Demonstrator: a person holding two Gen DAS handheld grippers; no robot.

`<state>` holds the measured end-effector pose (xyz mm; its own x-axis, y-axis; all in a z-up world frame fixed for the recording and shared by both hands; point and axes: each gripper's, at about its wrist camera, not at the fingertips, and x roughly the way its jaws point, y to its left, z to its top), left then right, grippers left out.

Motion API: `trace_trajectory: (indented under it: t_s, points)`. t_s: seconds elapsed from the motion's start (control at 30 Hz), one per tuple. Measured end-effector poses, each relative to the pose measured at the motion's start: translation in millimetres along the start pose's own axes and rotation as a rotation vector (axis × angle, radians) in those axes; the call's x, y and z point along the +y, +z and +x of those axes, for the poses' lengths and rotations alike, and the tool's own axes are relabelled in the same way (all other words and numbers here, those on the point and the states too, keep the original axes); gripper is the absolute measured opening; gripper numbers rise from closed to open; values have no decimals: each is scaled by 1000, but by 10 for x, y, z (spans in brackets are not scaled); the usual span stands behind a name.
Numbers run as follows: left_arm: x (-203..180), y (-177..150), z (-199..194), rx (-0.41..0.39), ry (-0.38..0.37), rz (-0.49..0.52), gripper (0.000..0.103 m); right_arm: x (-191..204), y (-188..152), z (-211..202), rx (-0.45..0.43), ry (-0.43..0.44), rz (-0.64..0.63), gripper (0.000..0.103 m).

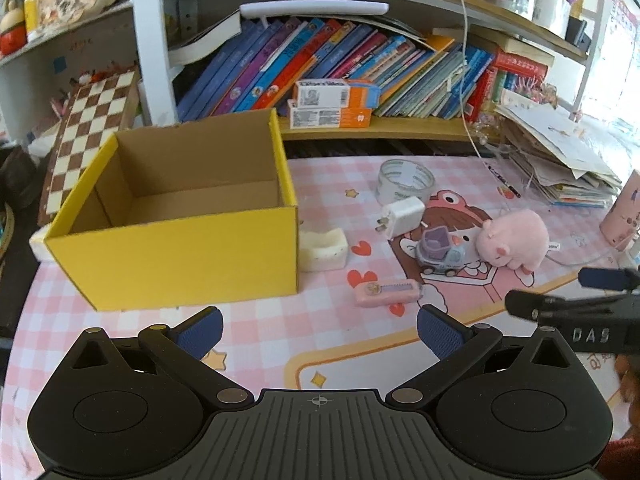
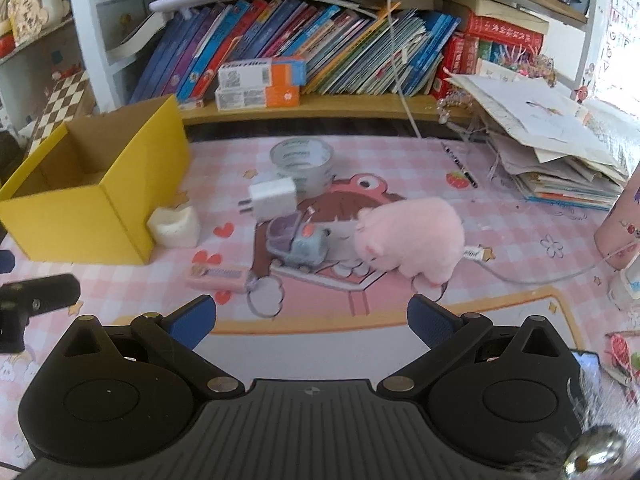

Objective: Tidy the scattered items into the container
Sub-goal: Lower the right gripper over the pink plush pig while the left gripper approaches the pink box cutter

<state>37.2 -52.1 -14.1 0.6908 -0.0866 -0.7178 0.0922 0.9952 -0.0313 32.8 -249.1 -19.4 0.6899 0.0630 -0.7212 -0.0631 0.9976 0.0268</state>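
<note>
1. Bright daylight enters from the right; the far right edge blows out to white in both views.
2. Shadows on the desk mat (image 2: 500, 320) are soft and faint.
3. Strong fisheye bend: shelves (image 1: 360, 126) curve, corners vignette black.
4. Centre is fairly sharp; edges smear, and the right wrist view's lower right corner is blurred.

Box (image 1: 192, 256): we see yellow outside, plain brown card inside.
Table (image 1: 256, 332) cover: pink and white check, with red hearts and yellow stars.
Plush pig (image 2: 416, 236): we see soft pink.
Charger (image 2: 274, 196): white.
Toy car (image 2: 298, 242): grey-blue with a purple top.
Tape roll (image 2: 302, 160): clear.
Board (image 1: 86, 132), upper left: brown and cream checks.
Our finger pads (image 2: 192, 326): blue.
</note>
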Motion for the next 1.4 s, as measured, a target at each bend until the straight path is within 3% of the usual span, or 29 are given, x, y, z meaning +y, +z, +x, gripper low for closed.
trace_trajectory:
  t_s: [0.5,0.77,1.1,1.4]
  points:
    - [-476,300,314,-73,-93,161,103,-495,143,284,-20,-23,83,101]
    - [-705,319,668,23,-111,243,103,-719,184,521,12,-40,114,101]
    - [-867,250,878,72,-103,352,103,-841,262,795,35,-34,112,100]
    - [-911,208,1066,103,-128,362,103,-883,322,1012,58,-44,91,93]
